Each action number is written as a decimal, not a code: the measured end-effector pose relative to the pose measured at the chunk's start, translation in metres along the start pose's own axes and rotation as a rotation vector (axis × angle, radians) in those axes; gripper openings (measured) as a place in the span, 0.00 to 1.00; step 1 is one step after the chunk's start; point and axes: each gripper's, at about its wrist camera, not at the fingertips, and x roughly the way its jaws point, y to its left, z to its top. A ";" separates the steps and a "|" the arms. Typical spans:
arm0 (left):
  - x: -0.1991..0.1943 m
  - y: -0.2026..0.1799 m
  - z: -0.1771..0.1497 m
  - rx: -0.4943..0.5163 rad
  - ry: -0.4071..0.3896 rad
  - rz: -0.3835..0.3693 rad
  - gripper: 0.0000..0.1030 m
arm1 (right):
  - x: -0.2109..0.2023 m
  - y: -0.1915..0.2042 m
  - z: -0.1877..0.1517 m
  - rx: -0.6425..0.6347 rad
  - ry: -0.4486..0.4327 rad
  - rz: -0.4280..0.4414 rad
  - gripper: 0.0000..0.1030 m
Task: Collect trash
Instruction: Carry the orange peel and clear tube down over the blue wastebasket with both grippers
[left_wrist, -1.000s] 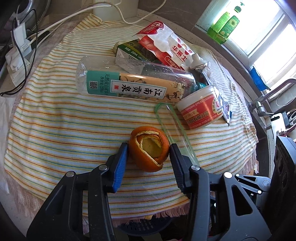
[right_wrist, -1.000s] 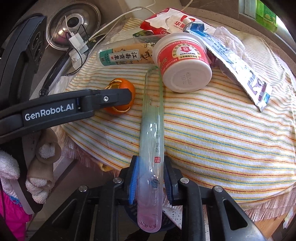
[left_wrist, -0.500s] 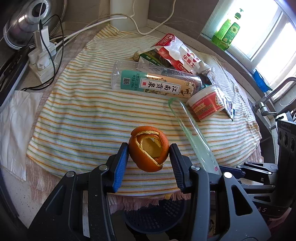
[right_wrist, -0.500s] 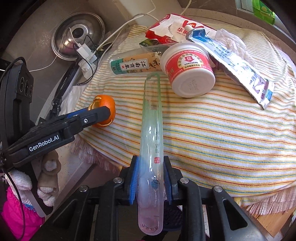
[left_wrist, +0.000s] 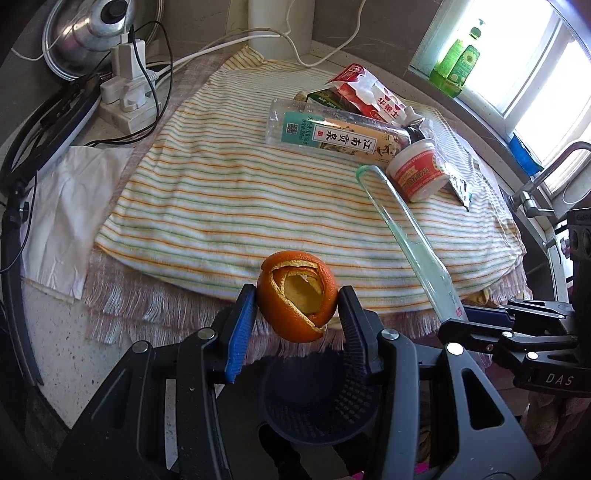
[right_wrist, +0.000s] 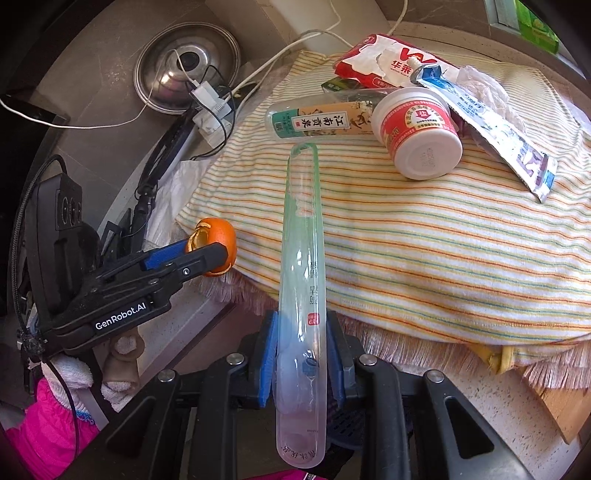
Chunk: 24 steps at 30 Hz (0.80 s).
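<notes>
My left gripper is shut on a curled orange peel, held in the air past the near edge of the striped cloth and above a dark mesh bin. From the right wrist view the same peel shows in the left gripper. My right gripper is shut on a long clear plastic toothbrush case that points out over the cloth; the case also crosses the left wrist view. A clear bottle, a white and red cup and red wrappers lie on the cloth.
A power strip with plugs and cables, a steel pot lid and white paper sit left of the cloth. A tap and green bottles on the sill are at the right. A flattened tube lies beside the cup.
Both grippers have drawn back from the cloth toward its near edge with their loads. The peel now hangs over the mesh bin, which has come into view below it.
</notes>
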 end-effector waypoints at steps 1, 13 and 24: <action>-0.002 -0.001 -0.003 0.003 0.001 -0.001 0.45 | -0.002 0.001 -0.004 -0.003 0.001 0.001 0.24; -0.015 -0.021 -0.046 0.073 0.009 -0.015 0.45 | -0.003 0.001 -0.054 0.031 0.040 0.004 0.24; 0.021 -0.037 -0.089 0.100 0.104 -0.050 0.45 | 0.022 -0.022 -0.098 0.109 0.117 -0.032 0.23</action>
